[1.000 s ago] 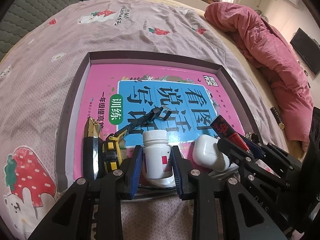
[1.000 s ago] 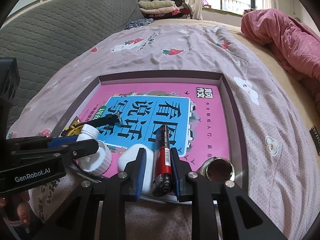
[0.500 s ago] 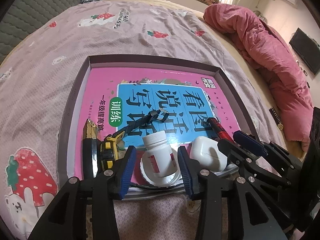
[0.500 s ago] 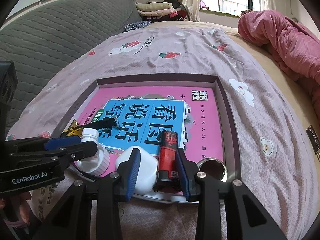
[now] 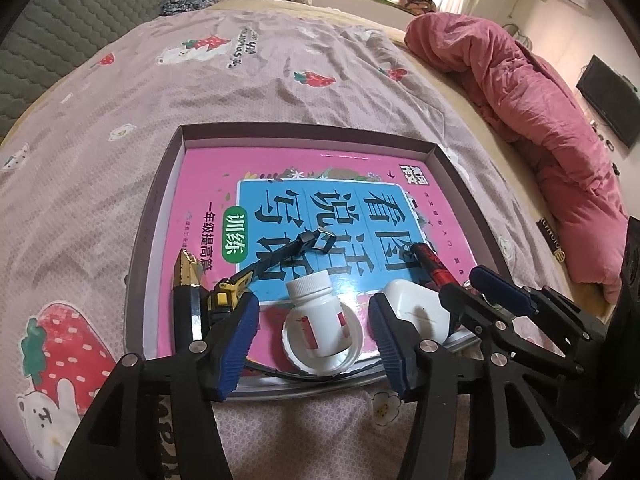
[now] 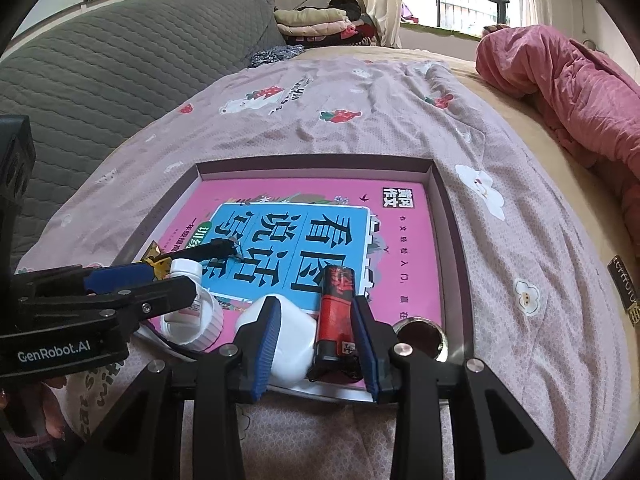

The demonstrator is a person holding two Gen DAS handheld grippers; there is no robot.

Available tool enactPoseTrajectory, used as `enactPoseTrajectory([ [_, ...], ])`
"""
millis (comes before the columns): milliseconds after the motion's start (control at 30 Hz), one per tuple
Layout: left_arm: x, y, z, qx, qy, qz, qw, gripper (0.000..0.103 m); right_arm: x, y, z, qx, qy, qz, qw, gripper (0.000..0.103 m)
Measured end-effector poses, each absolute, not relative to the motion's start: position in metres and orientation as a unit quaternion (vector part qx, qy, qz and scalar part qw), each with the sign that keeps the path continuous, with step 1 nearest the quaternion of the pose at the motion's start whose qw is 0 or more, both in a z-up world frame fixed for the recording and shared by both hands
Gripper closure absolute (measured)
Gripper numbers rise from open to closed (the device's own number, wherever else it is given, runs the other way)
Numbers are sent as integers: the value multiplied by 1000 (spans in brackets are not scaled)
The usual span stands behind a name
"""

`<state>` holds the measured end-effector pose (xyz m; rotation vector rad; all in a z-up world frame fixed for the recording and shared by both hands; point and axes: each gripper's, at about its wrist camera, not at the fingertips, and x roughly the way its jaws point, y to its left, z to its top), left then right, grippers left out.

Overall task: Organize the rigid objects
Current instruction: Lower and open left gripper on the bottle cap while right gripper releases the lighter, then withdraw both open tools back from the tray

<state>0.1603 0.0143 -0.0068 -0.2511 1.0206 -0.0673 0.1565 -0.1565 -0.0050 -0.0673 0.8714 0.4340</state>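
Note:
A shallow grey box (image 5: pixel 160 184) on the bed holds a pink book (image 5: pixel 208 184). On the book's near edge a white pill bottle (image 5: pixel 318 314) lies in a white lid (image 5: pixel 352 350). My left gripper (image 5: pixel 314 342) is open around it, not touching. Beside it lie a white earbud case (image 5: pixel 418 312) and a red and black lighter (image 5: pixel 434 266). My right gripper (image 6: pixel 316 344) is open with the lighter (image 6: pixel 334 320) and the earbud case (image 6: pixel 290 340) between its fingers. A yellow tape measure (image 5: pixel 226 298) and a gold and black knife (image 5: pixel 186 292) lie at the left.
A metal cup (image 6: pixel 420 336) sits in the box's near right corner. A pink quilt (image 5: pixel 540 92) is heaped on the right side of the bed. A grey padded headboard (image 6: pixel 100 80) stands at the left. Folded clothes (image 6: pixel 320 20) lie at the far end.
Both grippers have opened wide and pulled back a little toward the box's near edge. The pill bottle and the lighter, which were gripped, now lie free on the book.

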Motion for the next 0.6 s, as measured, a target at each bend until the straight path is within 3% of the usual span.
enactPoseTrajectory([
  [333, 148, 18, 10, -122, 451, -34, 883, 34, 150, -160, 4, -34, 408, 206, 889, 66],
  [433, 143, 16, 17, -114, 445, -40, 887, 29, 143, -163, 9, -33, 398, 208, 893, 54],
  [600, 129, 13, 18, -103, 446, -29, 888, 28, 129, -164, 18, -35, 383, 210, 899, 53],
])
